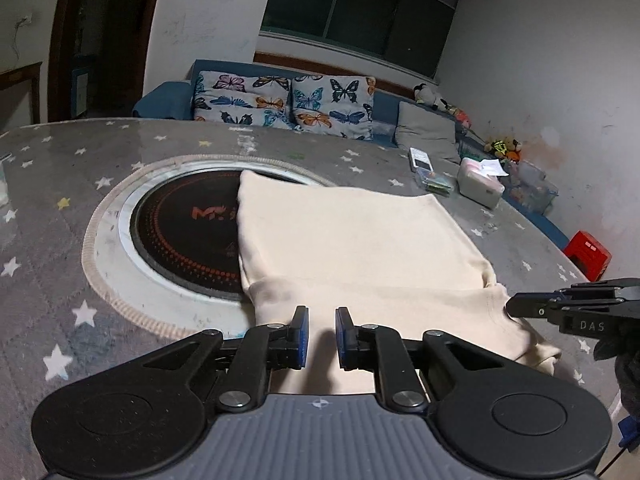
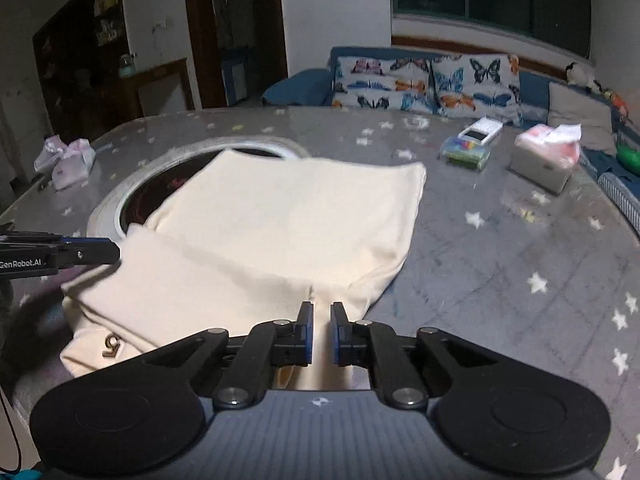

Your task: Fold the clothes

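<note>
Nearest the lens in the left wrist view: left gripper (image 1: pixel 321 326), jaws nearly closed with a narrow gap, poised over the near edge of a cream garment (image 1: pixel 352 236) — no cloth seen pinched between the blue pads (image 1: pixel 303 334). In the right wrist view, right gripper (image 2: pixel 321 322) likewise low over the near hem, jaws all but clenched, a thin ridge of the cloth (image 2: pixel 280 216) lined up with the gap; whether gripped, cannot tell. At 3 o'clock of the left view, the right gripper's black tip (image 1: pixel 528 306) touching or just beside the garment's folded corner.

Garment folded flat on a grey star-printed table (image 1: pixel 60 240), its 10 o'clock corner overlapping a round black hotplate (image 1: pixel 180 236) set into the tabletop. Towards 2 o'clock, near the table's far edge — a white tissue box (image 1: pixel 480 184) and a small clear box (image 1: pixel 434 182). Beyond, a blue sofa (image 1: pixel 168 100) with butterfly cushions (image 1: pixel 280 100) beneath a dark window (image 1: pixel 360 12).
</note>
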Demonstrator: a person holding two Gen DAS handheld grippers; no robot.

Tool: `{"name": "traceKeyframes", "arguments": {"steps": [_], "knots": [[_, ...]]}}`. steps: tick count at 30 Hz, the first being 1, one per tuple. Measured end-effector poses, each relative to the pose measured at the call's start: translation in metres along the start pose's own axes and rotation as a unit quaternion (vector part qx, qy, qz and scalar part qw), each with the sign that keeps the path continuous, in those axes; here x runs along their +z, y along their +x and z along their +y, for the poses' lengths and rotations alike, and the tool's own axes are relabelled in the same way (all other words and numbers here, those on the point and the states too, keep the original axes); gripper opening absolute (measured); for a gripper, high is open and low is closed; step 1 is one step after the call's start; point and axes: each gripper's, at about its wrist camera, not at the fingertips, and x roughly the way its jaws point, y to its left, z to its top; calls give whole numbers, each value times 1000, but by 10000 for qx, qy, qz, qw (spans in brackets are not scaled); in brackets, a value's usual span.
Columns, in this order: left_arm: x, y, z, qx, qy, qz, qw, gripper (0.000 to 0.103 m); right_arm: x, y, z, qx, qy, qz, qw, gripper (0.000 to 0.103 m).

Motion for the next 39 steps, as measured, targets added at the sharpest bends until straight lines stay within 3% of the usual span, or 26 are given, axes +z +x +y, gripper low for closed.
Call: {"name": "traceKeyframes", "arguments": {"steps": [6, 13, 20, 25, 31, 36, 37, 39], "knots": [[15, 15, -14, -125, 217, -24, 9997, 18, 16, 0, 11, 269, -276, -314, 9988, 9], [7, 42, -18, -10, 450, 320, 9985, 22, 6, 27, 15, 458, -425, 66, 9980, 9], [1, 17, -23, -186, 702, 215, 9971, 22, -3, -6, 21, 566, -734, -23, 9957, 13], [-14, 2, -34, -306, 1065, 277, 9935, 22, -20, -15, 31, 681, -984, 145, 9927, 14], [-33, -4, -45, -221, 1533, 257, 9876, 22, -25, -22, 40, 628, -1154, 25, 9913, 14], [-34, -10, -44, -213, 1575, 221, 9870, 22, -33, -14, 47, 665, -1275, 146, 9895, 15], [-34, -15, -42, -233, 1622, 207, 9863, 23, -33, -17, 48, 660, -1317, 127, 9890, 15], [-36, -26, -37, -276, 1783, 177, 9834, 36, -30, -25, 46, 680, -1319, 56, 9889, 25]]}}
